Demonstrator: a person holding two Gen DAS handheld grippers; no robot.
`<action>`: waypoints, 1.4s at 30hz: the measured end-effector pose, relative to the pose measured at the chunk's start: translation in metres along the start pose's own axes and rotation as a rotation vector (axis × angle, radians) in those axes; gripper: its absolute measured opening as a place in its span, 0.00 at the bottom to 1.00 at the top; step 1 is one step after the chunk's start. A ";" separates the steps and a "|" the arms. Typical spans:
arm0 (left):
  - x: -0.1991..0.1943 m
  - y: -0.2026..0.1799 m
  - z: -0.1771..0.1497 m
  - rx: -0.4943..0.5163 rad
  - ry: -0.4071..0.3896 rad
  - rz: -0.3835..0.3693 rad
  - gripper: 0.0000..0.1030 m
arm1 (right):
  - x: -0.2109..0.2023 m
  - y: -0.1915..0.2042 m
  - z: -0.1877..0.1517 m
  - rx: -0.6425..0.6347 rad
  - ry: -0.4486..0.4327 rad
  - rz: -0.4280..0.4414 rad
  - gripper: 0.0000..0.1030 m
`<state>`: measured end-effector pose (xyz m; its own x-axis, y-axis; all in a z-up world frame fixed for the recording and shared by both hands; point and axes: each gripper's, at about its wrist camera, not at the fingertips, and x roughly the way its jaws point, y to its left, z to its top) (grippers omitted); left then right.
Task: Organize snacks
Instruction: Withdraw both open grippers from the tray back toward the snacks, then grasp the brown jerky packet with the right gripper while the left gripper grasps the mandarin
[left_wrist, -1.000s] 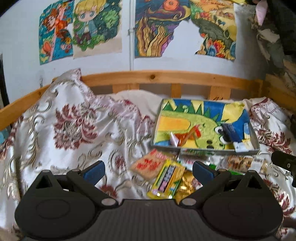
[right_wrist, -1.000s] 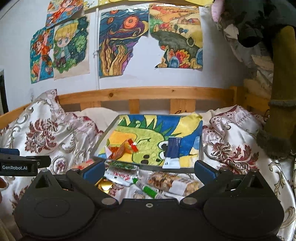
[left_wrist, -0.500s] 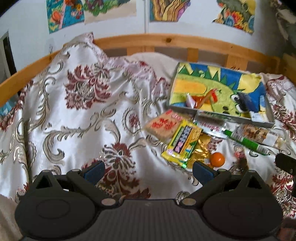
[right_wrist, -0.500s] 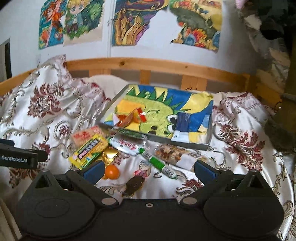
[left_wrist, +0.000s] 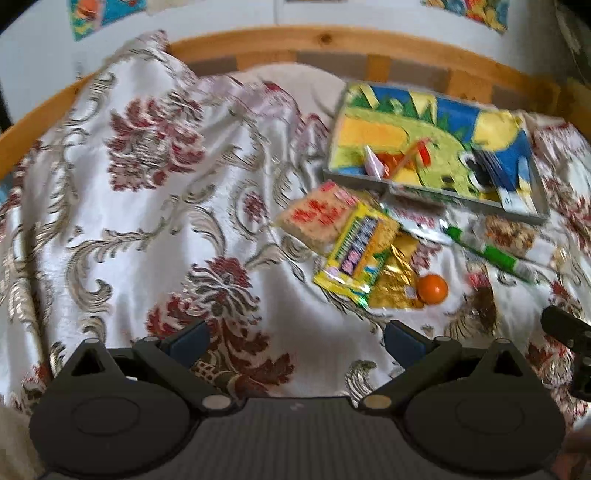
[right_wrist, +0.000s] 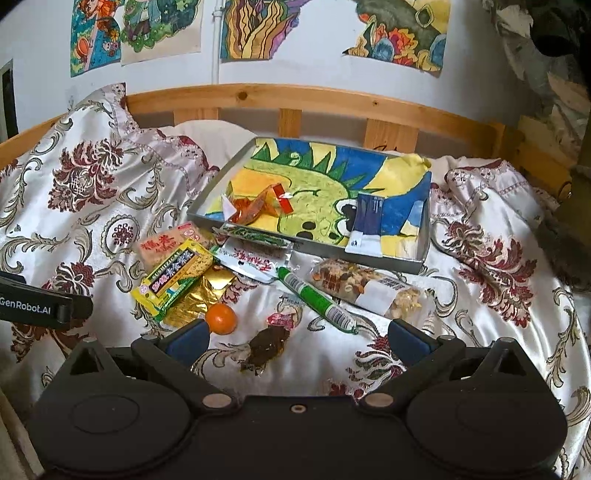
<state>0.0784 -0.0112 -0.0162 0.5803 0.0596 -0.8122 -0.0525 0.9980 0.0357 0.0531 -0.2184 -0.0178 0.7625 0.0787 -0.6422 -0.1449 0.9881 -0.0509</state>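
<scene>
A grey tray (right_wrist: 314, 246) lined with a dinosaur drawing lies on the bed; it also shows in the left wrist view (left_wrist: 436, 192). In it lie an orange wrapper (right_wrist: 258, 206) and a dark blue packet (right_wrist: 367, 221). In front of it lie loose snacks: a yellow packet (right_wrist: 173, 280), a pink-red cracker pack (right_wrist: 164, 245), a gold wrapper (right_wrist: 199, 299), a small orange (right_wrist: 220, 318), a green tube (right_wrist: 314, 299), a nut bar (right_wrist: 362, 286) and a brown piece (right_wrist: 267, 343). My left gripper (left_wrist: 295, 338) and right gripper (right_wrist: 297, 338) are both open and empty, short of the snacks.
The floral satin bedspread (right_wrist: 92, 206) is rumpled and rises in a heap at the left. A wooden bed rail (right_wrist: 295, 99) and a wall with drawings stand behind. Dark hanging fabric (right_wrist: 569, 229) is at the far right.
Both grippers have tilted downward and drawn back, so more of the bedspread and the nearer snacks came into view. Nothing was taken hold of.
</scene>
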 end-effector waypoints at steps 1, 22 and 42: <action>0.002 0.000 0.002 0.018 0.014 -0.008 0.99 | 0.001 0.001 0.000 -0.003 0.006 0.000 0.99; 0.078 -0.020 0.042 0.220 0.188 -0.310 0.99 | 0.047 0.009 0.003 -0.040 0.146 0.073 0.99; 0.111 -0.056 0.054 0.320 0.090 -0.520 0.92 | 0.085 0.018 -0.008 -0.022 0.174 0.036 0.71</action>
<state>0.1896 -0.0592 -0.0769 0.3932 -0.4246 -0.8156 0.4733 0.8539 -0.2164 0.1104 -0.1954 -0.0798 0.6358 0.0885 -0.7668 -0.1860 0.9817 -0.0409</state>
